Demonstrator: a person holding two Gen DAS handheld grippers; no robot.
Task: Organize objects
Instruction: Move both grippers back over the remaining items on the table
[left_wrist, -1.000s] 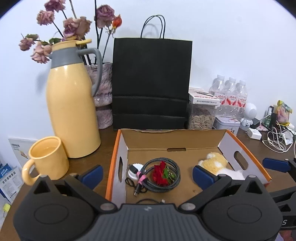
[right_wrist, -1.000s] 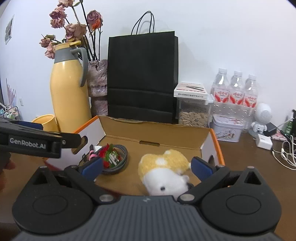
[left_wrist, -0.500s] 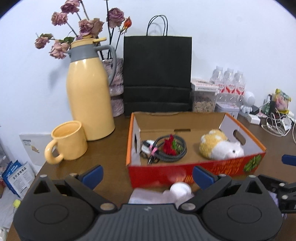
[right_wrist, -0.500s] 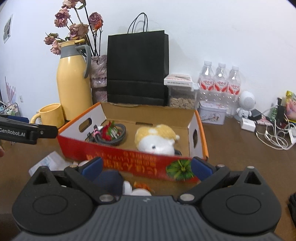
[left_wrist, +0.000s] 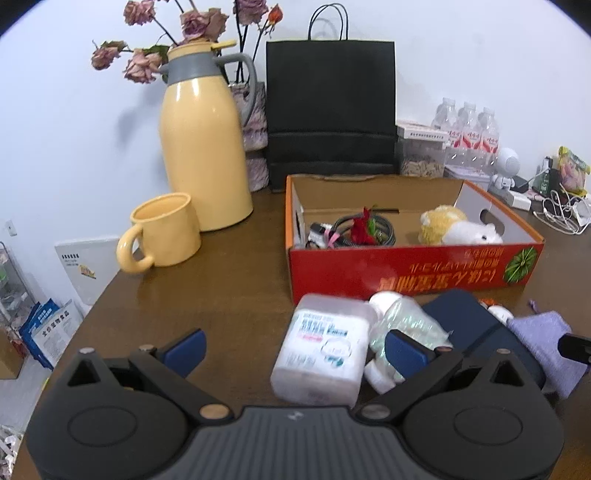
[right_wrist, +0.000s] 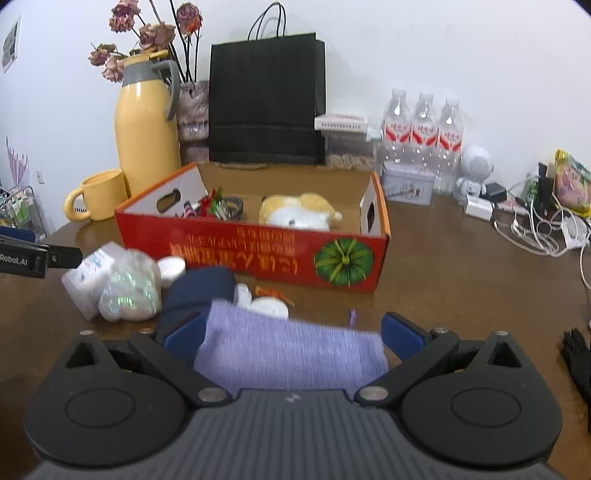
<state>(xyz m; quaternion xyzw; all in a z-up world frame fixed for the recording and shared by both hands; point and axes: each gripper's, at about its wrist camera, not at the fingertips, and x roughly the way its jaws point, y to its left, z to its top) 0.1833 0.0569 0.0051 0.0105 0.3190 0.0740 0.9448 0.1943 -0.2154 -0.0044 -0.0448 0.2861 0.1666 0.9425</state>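
The purple cloth lies just in front of the red box, long axis crosswise, directly between the right gripper's spread, empty fingers; the left gripper, also spread, hovers over the white packet.

Your table looks like dark, smooth wood with a soft sheen. The red box is printed cardboard, raw brown inside. Near you lie a knitted lilac cloth and crinkly iridescent plastic wrap; the yellow jug is glossy.
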